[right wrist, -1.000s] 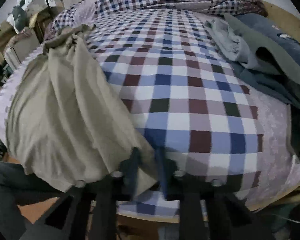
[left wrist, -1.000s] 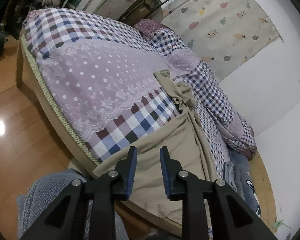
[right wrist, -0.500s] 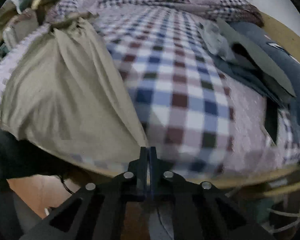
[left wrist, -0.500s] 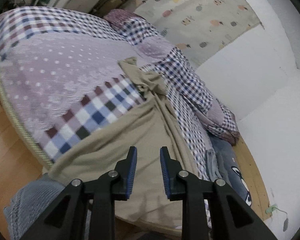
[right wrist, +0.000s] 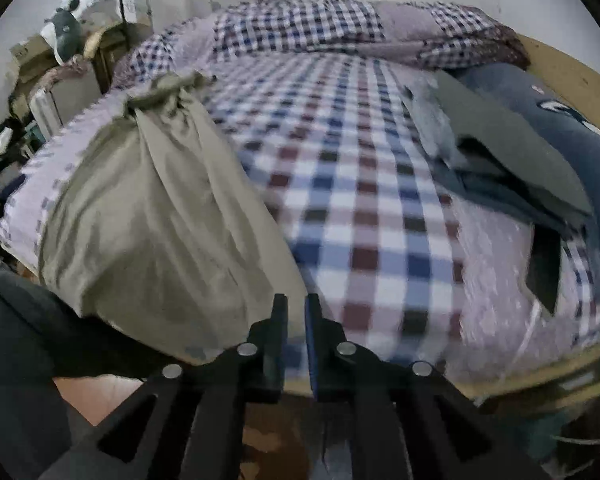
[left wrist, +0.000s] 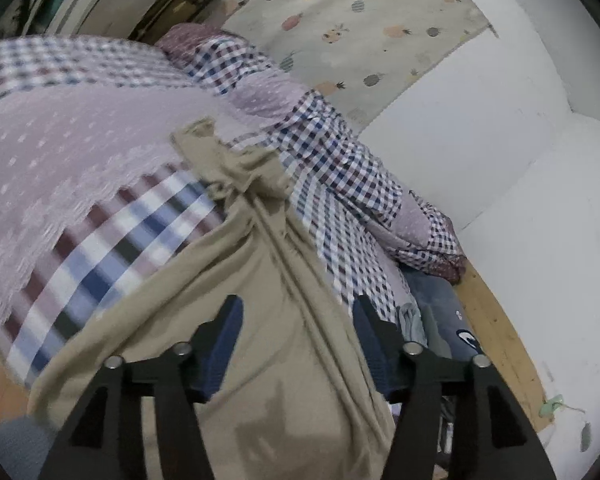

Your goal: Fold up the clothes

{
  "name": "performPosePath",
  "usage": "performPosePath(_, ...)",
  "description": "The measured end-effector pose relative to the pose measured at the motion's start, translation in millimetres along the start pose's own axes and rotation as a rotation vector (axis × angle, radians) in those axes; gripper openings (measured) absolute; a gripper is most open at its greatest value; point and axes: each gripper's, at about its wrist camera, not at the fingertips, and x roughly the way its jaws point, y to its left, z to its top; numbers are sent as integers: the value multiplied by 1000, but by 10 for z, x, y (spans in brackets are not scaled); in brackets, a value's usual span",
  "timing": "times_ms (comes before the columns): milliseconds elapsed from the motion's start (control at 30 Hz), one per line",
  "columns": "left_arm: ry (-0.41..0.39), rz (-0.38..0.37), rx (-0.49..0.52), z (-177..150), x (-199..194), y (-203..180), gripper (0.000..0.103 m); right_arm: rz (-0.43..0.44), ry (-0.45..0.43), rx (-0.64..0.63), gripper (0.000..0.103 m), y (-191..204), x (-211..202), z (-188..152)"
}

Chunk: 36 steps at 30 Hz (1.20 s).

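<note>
A beige garment (left wrist: 236, 264) lies bunched on the checked bed cover (left wrist: 80, 152), its lower part hanging over the bed's near edge. My left gripper (left wrist: 298, 320) hovers just above this lower part, open wide, with cloth under both fingers and nothing pinched. In the right wrist view the same beige garment (right wrist: 152, 220) spreads to the left, and its near right corner runs into my right gripper (right wrist: 296, 312). There the fingers stand almost together, shut on that corner at the bed's edge.
Dark blue and grey clothes (right wrist: 520, 148) are piled on the right side of the bed. A rolled checked quilt (right wrist: 340, 28) lies along the far side. A person's trouser leg (right wrist: 16, 340) stands at the left. The wooden bed frame (left wrist: 496, 328) meets a white wall.
My left gripper has opened wider and come in over the beige garment. My right gripper closed on the garment's corner and has drawn back and up a little.
</note>
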Motion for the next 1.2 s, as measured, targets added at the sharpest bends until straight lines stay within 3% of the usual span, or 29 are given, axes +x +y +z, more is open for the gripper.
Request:
performPosePath(67, -13, 4, 38, 107, 150, -92, 66, 20, -26, -31, 16, 89, 27, 194)
performPosePath(167, -45, 13, 102, 280, 368, -215, 82, 53, -70, -75, 28, 274, 56, 545)
performPosePath(433, -130, 108, 243, 829, 983, -208, 83, 148, -194, -156, 43, 755, 251, 1513)
performPosePath(633, -60, 184, 357, 966, 1613, -149, 83, 232, -237, -168, 45, 1074, 618, 2066)
performPosePath(800, 9, 250, 454, 1058, 2147, -111, 82, 295, -218, -167, 45, 1250, 1232, 2446)
performPosePath(867, 37, 276, 493, 1094, 2360, -95, 77, 313, -210, -151, 45, 1282, 1465, 2527)
performPosePath(1033, 143, 371, 538, 1137, 2804, 33, 38, 412, -157, -66, 46, 1247, 1928, 2496)
performPosePath(1067, 167, 386, 530, 1129, 2859, 91, 35, 425, -138, -52, 46, 1238, 2019, 2484)
performPosePath(1133, 184, 390, 489, 1143, 2880, 191, 16, 437, -114, -36, 45, 1225, 2131, 2479)
performPosePath(1200, 173, 383, 442, 1175, 2841, 268, 9, 453, -105, -27, 46, 1214, 2206, 2479)
